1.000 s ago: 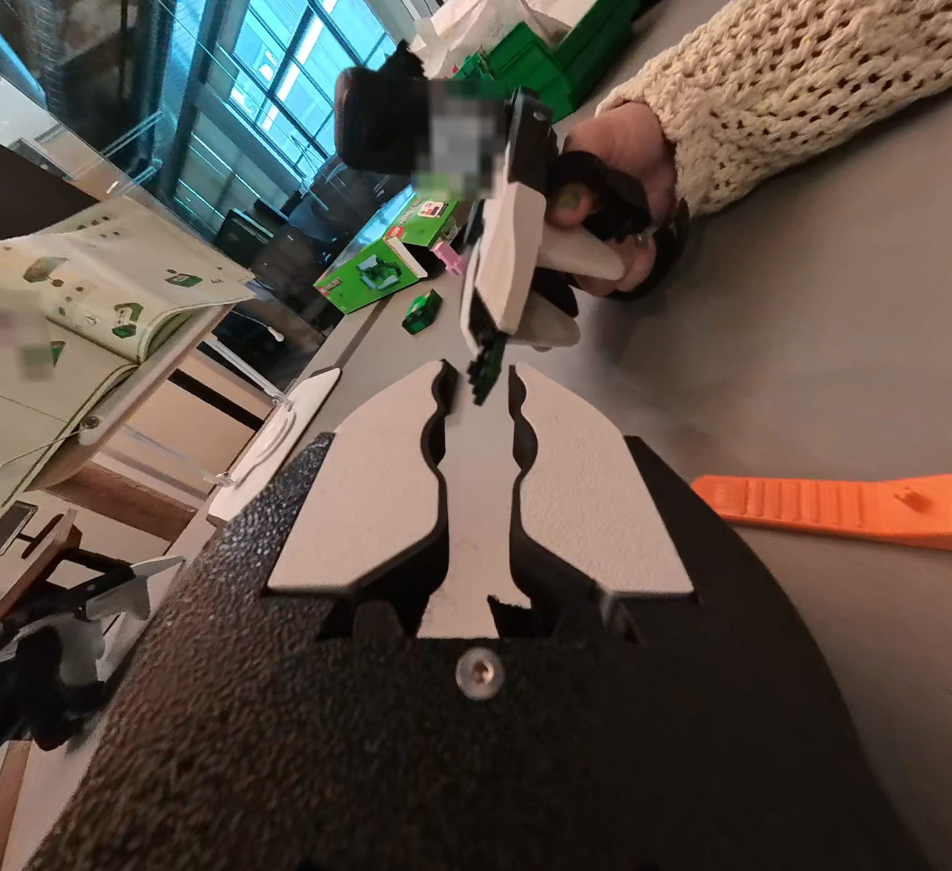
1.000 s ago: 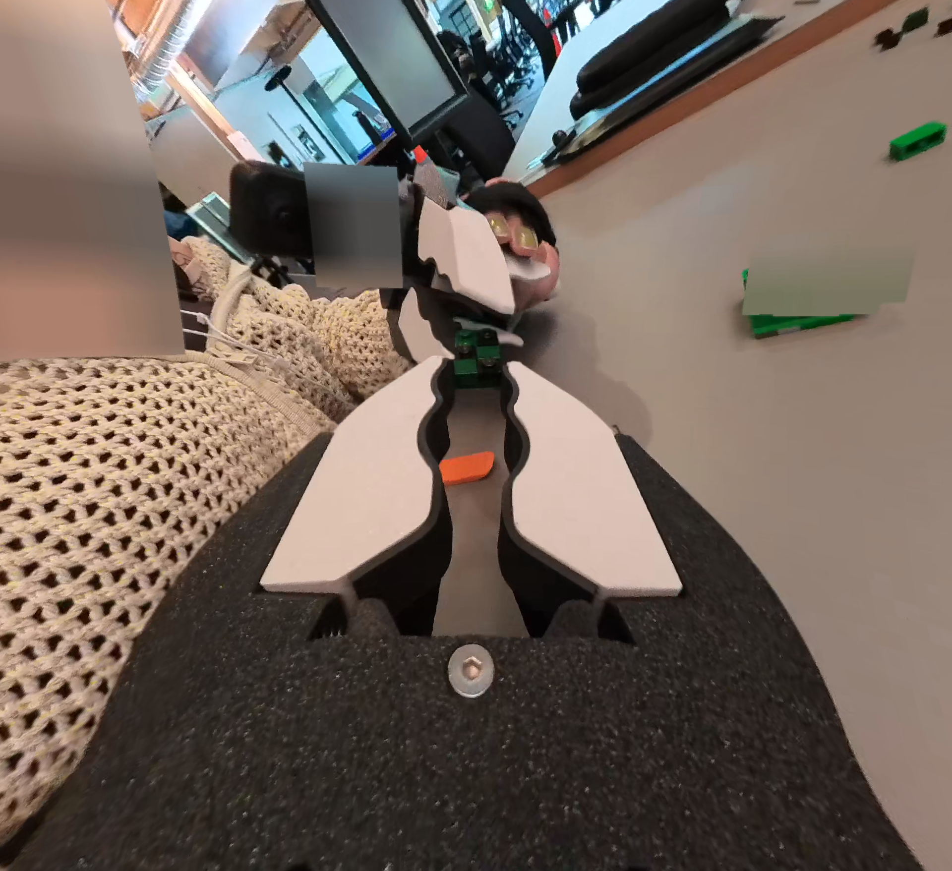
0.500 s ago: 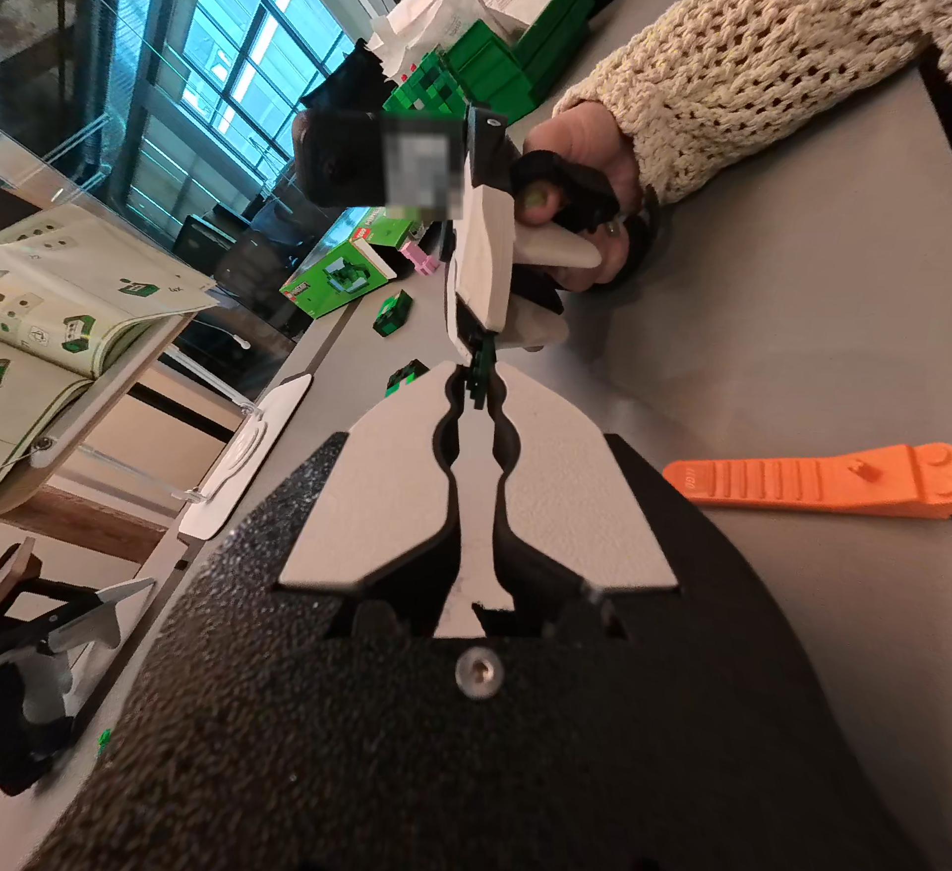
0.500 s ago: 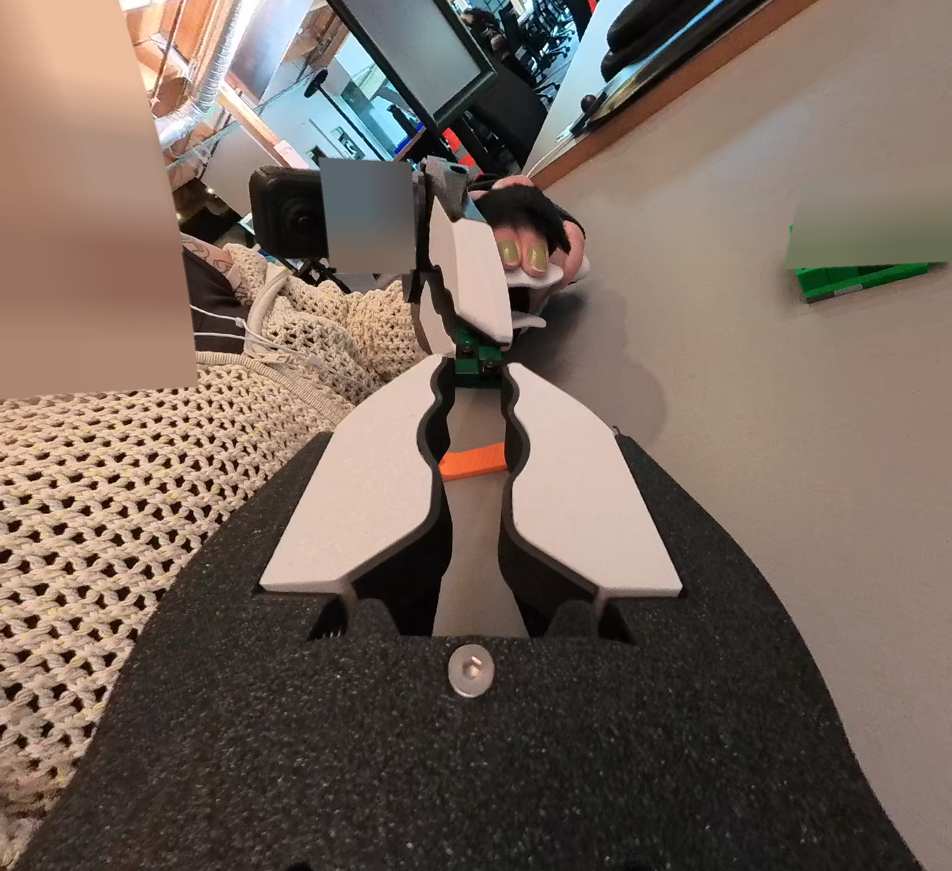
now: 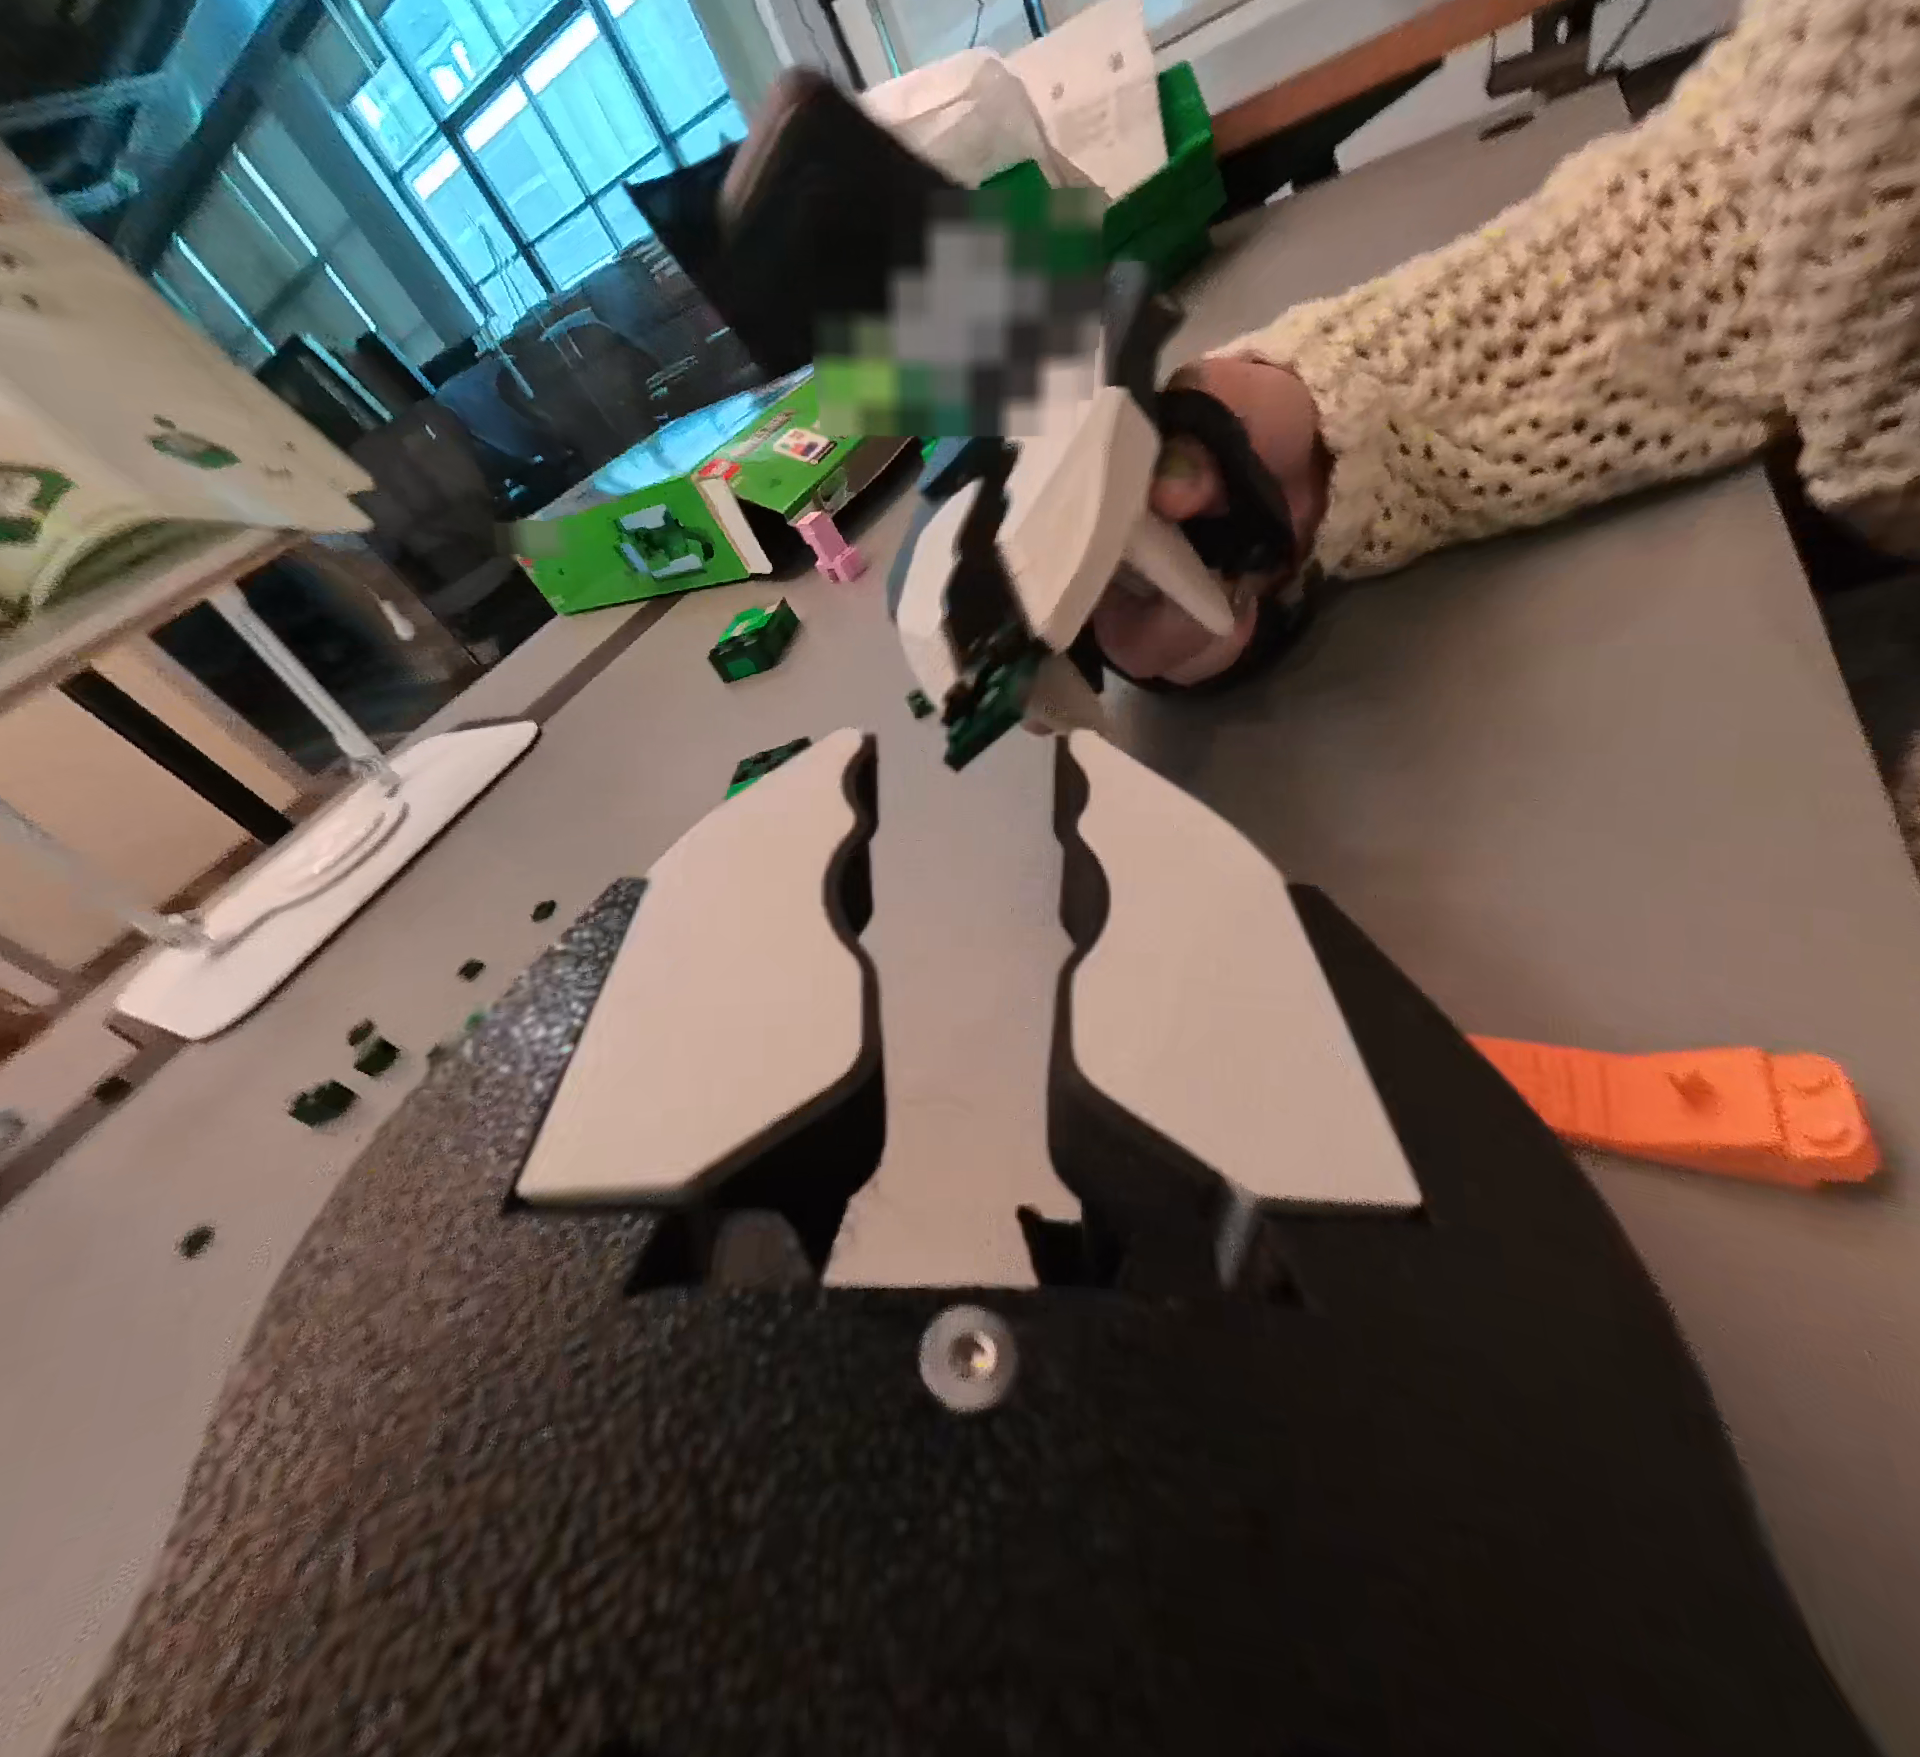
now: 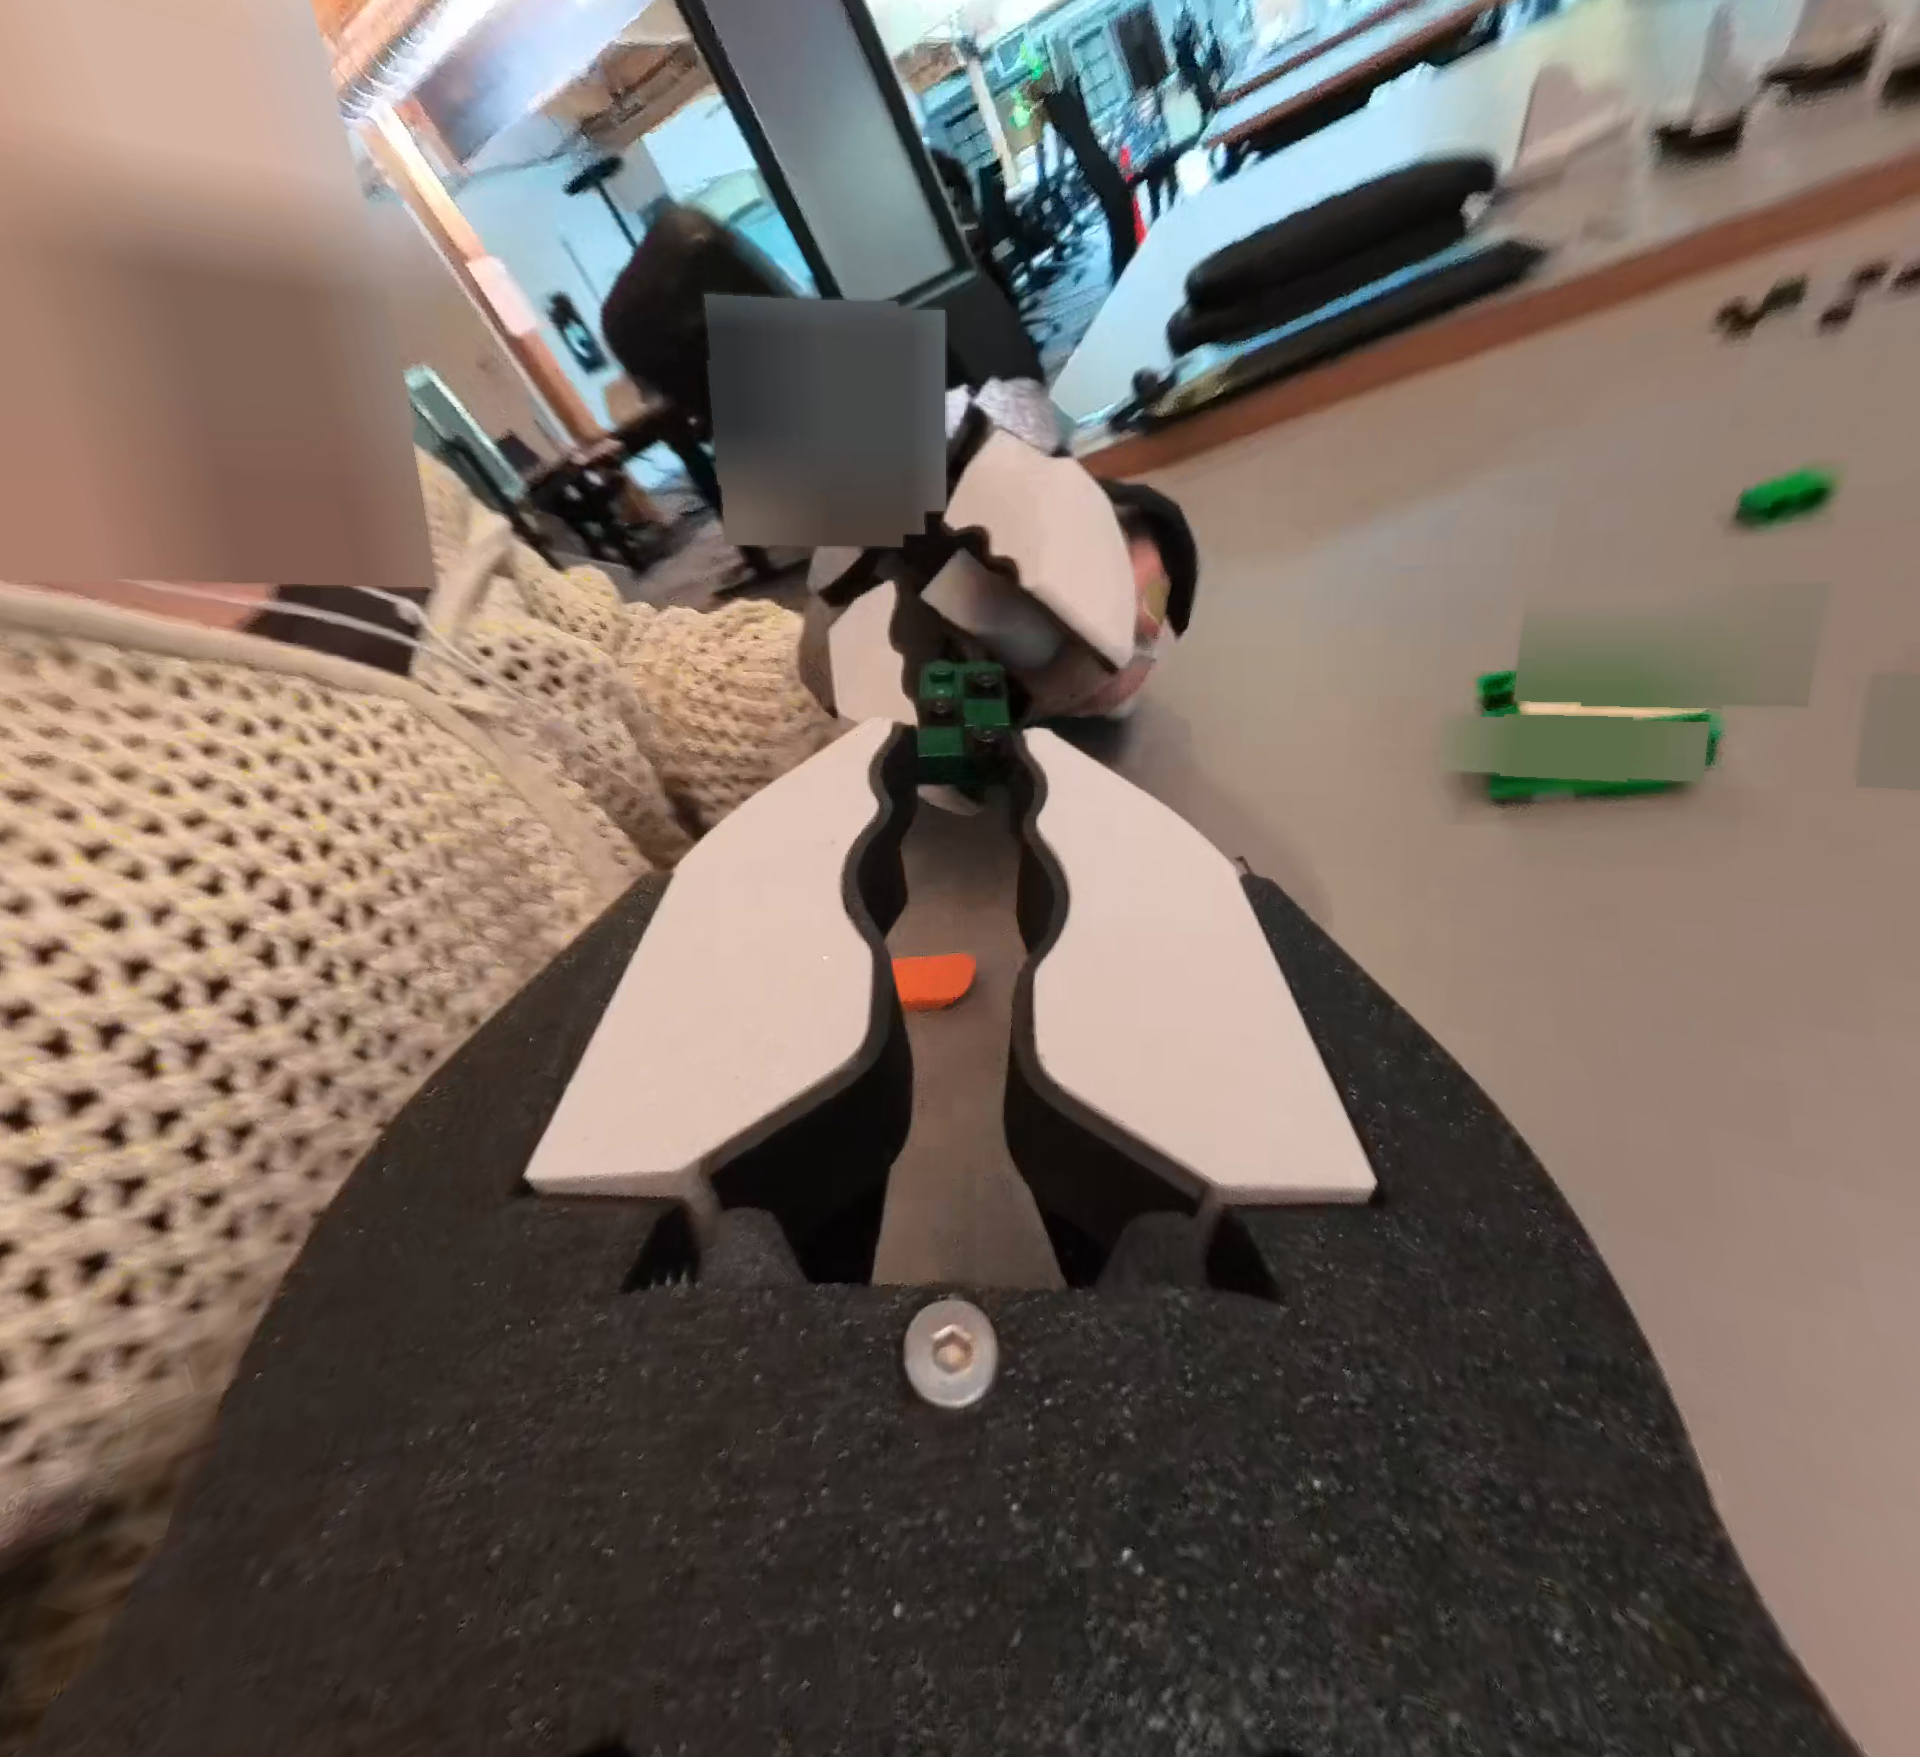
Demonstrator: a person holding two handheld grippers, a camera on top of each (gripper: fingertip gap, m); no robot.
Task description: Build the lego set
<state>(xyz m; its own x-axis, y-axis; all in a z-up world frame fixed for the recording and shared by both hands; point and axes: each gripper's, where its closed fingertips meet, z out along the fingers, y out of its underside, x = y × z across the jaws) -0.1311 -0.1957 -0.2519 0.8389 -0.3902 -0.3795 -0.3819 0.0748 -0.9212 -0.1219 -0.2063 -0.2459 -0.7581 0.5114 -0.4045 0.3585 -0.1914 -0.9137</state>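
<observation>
Holding: my right gripper is clamped on a small dark green lego assembly, studs facing its camera, lifted off the bench.
Left gripper: my left gripper has its fingers spread wide with nothing between them; tips sit just short of the assembly, not touching.
Assembly from left view: green piece sticks out below the right gripper's white fingertips, tilted.
Right hand: wrapped around the gripper handle, cream knit sleeve resting along the bench.
Orange tool: brick separator lies flat on the bench to the right of my left gripper; its tip shows between the right gripper's fingers.
Loose parts: small green bricks scattered on the bench to the left; a pink piece beside the green box.
Right view extras: green brick and a flat green build, partly blurred, well apart from the grippers.
</observation>
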